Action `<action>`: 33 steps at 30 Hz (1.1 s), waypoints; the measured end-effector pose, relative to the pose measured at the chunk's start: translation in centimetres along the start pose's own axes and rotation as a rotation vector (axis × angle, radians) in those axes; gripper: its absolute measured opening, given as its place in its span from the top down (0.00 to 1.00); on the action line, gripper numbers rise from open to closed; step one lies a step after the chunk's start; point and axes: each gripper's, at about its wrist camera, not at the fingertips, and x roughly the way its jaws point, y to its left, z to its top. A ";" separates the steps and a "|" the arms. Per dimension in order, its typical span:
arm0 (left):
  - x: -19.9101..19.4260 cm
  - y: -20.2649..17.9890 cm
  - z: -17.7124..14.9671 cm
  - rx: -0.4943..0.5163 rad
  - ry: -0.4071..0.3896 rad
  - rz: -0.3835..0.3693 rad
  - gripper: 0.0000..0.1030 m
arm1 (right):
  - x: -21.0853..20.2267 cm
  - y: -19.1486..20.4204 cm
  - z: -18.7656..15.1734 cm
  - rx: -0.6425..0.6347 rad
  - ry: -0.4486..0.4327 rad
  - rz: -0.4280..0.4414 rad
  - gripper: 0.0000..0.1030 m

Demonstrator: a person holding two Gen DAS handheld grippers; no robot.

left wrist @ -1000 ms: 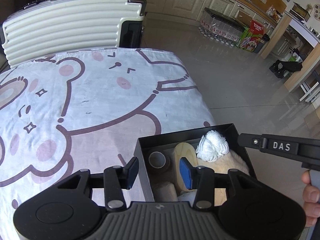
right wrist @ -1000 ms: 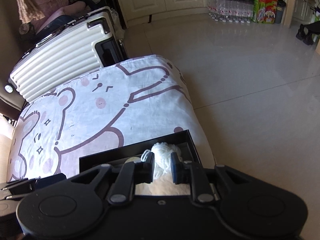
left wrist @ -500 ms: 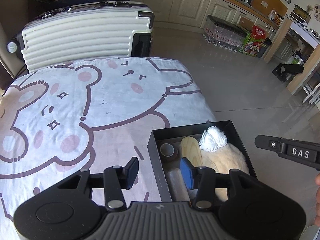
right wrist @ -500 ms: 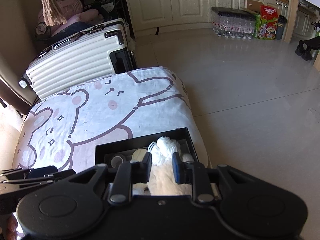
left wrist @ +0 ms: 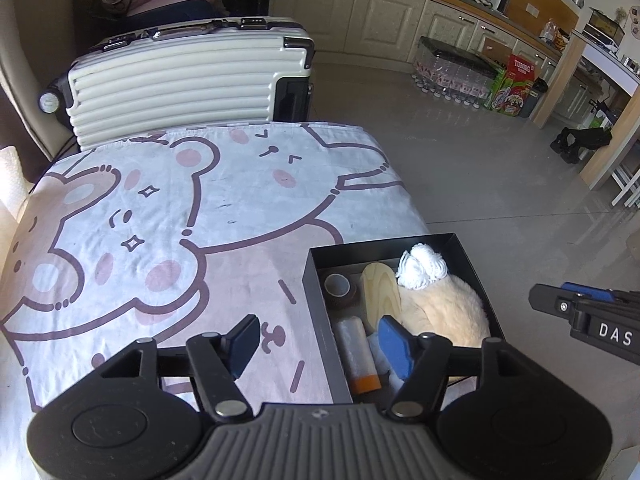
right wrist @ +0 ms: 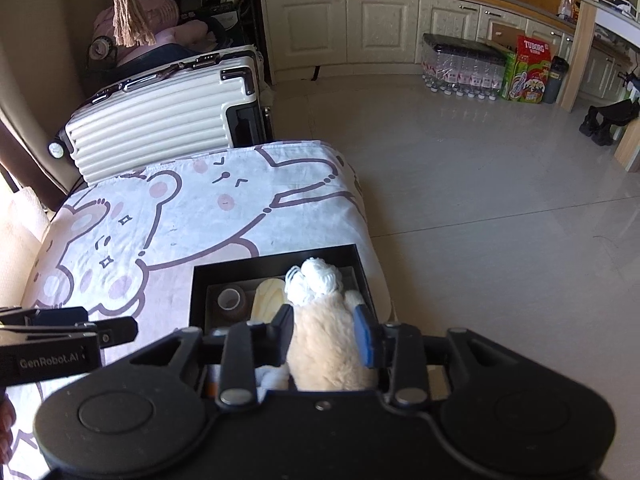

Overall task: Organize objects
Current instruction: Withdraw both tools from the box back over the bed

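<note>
From the left wrist view, the left hand-held gripper (left wrist: 320,346) hangs over the near left wall of the shallow black rectangular box (left wrist: 316,300), its jaws opening with nothing gripped; one blue pad is over the bear-print white and pink cloth (left wrist: 160,208), the other over the box's inside. This view shows the box contents fully: a brown roll of tape (left wrist: 338,286), a pale oval wooden piece (left wrist: 380,292), a white bundle of yarn (left wrist: 420,268), a cream plush toy (left wrist: 448,316) and a clear plastic tube with an orange end (left wrist: 358,356). The right hand-held gripper (left wrist: 592,312) enters at the right edge.

From the right wrist view, the right hand-held gripper (right wrist: 324,332) has its jaws opening, with the plush toy (right wrist: 328,344) seen between them; whether the pads touch it I cannot tell. The tube is mostly hidden here. This view alone shows the left tool's lettered side (right wrist: 52,360) and a fingertip (right wrist: 6,420) at the left edge. A ribbed white hard-shell suitcase (right wrist: 160,120) stands beyond the cloth.
</note>
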 end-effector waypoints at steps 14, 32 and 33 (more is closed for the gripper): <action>-2.2 -0.2 -1.1 0.032 -0.018 0.112 0.11 | -2.9 -1.0 -1.7 0.012 -0.025 -0.051 0.35; -3.4 0.4 -2.0 0.040 -0.051 0.146 0.00 | -3.8 -0.4 -3.0 -0.027 -0.012 -0.131 0.04; -3.4 0.4 -2.0 0.042 -0.052 0.148 0.00 | -3.8 -0.4 -3.1 -0.025 -0.010 -0.134 0.03</action>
